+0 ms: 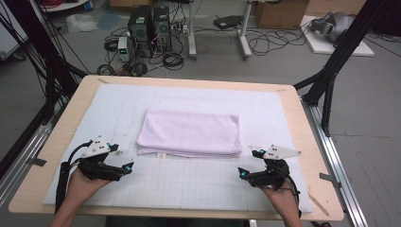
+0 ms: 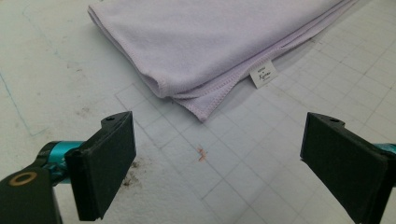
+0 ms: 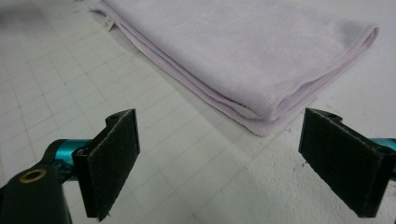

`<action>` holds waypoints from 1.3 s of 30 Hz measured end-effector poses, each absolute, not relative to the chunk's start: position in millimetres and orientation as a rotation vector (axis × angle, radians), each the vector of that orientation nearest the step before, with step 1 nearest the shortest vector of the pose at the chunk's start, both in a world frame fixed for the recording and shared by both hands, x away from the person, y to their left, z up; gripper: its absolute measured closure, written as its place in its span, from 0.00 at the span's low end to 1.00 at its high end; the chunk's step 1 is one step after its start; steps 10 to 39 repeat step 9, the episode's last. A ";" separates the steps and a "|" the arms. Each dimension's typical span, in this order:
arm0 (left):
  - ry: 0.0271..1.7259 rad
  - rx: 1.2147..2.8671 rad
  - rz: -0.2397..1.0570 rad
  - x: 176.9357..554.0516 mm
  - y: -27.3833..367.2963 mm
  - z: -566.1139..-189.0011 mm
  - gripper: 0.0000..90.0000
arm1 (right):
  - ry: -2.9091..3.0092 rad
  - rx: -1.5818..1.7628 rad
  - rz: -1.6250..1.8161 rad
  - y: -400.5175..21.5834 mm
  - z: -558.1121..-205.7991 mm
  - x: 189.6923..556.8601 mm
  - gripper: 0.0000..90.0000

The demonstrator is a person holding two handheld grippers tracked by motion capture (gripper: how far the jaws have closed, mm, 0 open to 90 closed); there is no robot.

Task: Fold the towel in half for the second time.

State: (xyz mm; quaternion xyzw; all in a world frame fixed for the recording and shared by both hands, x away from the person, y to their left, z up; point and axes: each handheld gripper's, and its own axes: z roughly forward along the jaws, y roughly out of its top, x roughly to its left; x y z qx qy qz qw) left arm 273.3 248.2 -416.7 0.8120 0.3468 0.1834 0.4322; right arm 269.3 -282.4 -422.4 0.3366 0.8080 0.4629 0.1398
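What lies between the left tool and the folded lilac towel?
Only bare white gridded mat with a small reddish mark, in the left gripper view, separates the left tool from the folded lilac towel.

Support: light wooden table [image 1: 302,127], rounded corners, wood rim visible on all sides. A white mat [image 1: 198,184] w/ faint printed grid lies flat on it, covering nearly the whole top. Mat condition: dark smudges and a small reddish mark [image 2: 201,154] near the left front. On the mat, approx. centre: folded lilac towel [image 1: 189,132], several layers, hems stacked along near edge, small white label [image 2: 264,74] at that edge. Towel lies flat.
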 end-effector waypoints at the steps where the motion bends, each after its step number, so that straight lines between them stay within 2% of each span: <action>1: 0.872 2.027 0.464 273.3 248.6 -417.5 0.12 | 2.338 0.982 1.335 -283.3 -422.8 268.0 0.13; 39: 0.884 2.027 0.464 275.6 250.2 -420.0 0.12 | 2.355 0.970 1.325 -282.6 -426.2 266.9 0.13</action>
